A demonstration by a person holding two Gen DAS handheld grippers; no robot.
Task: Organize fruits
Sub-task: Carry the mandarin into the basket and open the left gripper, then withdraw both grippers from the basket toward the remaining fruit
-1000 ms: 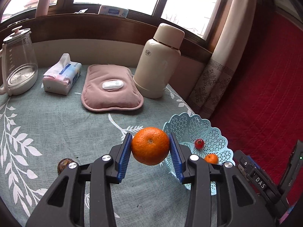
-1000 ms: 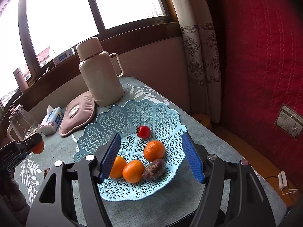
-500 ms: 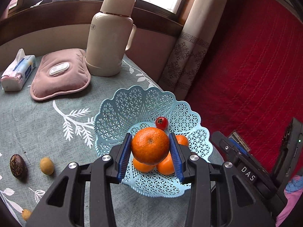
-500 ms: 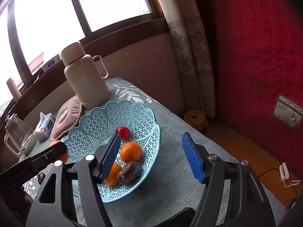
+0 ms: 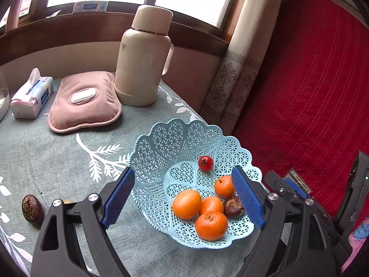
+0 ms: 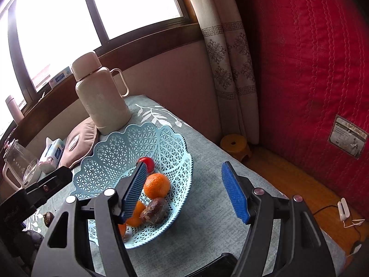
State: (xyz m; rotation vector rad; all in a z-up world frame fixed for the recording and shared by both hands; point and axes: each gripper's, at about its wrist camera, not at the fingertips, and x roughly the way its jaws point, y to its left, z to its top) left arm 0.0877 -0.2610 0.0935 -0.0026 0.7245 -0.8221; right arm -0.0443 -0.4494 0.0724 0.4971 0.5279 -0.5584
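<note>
1. Left wrist view: the left gripper hangs tilted downward over the near side of the blue lattice basket, its jaws spread wide after having just been opening, with nothing pressed between the blue pads.
2. Under it, four oranges lie in the basket: the largest orange, one in front, one partly hidden between them, and a smaller one farther back.
3. Also in the basket are one small red fruit and one dark brown fruit touching the oranges.
4. On the tablecloth, one more dark fruit lies well apart from the basket, at the left.
5. Behind stand one cream thermos, one pink heat pad and one tissue pack.
6. Right wrist view: the right gripper points down at the basket's right edge, jaws parted and empty.
7. Here the basket shows three oranges, one of them whole and two half hidden behind the left finger, plus the red fruit and the dark fruit.
8. The left gripper's dark finger reaches in from the left.
</note>
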